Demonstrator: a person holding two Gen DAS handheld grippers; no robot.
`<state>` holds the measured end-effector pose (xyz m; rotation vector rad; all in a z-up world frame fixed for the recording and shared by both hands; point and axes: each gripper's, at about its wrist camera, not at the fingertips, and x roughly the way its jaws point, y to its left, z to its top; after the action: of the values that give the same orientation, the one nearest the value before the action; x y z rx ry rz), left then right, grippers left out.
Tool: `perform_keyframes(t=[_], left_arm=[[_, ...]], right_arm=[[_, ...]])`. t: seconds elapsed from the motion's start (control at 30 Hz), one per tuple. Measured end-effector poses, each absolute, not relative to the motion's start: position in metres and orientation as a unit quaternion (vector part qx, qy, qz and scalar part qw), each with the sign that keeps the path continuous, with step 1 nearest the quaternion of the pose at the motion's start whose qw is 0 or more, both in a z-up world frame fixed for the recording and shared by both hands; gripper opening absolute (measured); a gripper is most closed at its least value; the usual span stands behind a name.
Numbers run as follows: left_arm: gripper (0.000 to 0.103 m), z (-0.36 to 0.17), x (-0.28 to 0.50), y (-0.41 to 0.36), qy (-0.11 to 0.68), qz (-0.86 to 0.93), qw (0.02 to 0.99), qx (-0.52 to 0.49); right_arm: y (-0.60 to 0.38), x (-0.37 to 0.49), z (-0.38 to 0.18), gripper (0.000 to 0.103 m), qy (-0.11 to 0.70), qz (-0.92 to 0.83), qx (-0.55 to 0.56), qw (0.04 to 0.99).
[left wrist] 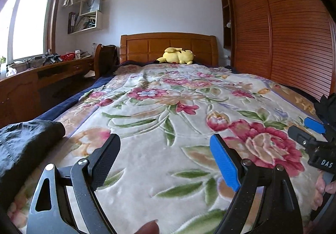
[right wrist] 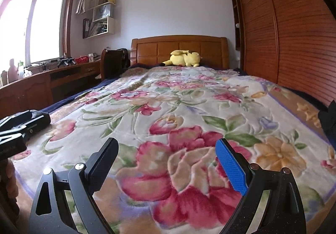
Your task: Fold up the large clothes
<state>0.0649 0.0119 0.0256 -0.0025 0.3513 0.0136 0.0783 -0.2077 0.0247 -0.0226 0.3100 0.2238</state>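
Note:
A black, shiny garment point(left wrist: 27, 145) lies bunched on the floral blanket point(left wrist: 159, 171) at the bed's near left corner, just left of my left gripper point(left wrist: 164, 139). That gripper hangs low over the blanket, open, with only blanket between its fingers. Another dark piece of cloth point(right wrist: 328, 116) shows at the bed's right edge. My right gripper point(right wrist: 167, 142) is also open over a big red flower, nothing in it. Each gripper appears in the other's view: the right gripper point(left wrist: 306, 128) at the right, the left gripper point(right wrist: 21, 126) at the left.
A yellow plush toy point(left wrist: 177, 56) lies by the wooden headboard point(left wrist: 168, 44). A slatted wooden wardrobe point(left wrist: 283, 40) lines the bed's right side. A cluttered desk point(left wrist: 48, 70) and a chair point(left wrist: 105, 59) stand left under the window. A hand point(left wrist: 323, 189) holds the right gripper.

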Motion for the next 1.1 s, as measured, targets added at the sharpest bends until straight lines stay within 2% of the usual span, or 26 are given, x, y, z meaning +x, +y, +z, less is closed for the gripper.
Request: perform_keyframes(t=[1.1], left_arm=[[0.088,0.017,0.06,0.01,0.179,0.01,0.984,0.015]], right_arm=[[-0.193,0.079,0.018,0.094,0.149,0.115,-0.01,0.982]])
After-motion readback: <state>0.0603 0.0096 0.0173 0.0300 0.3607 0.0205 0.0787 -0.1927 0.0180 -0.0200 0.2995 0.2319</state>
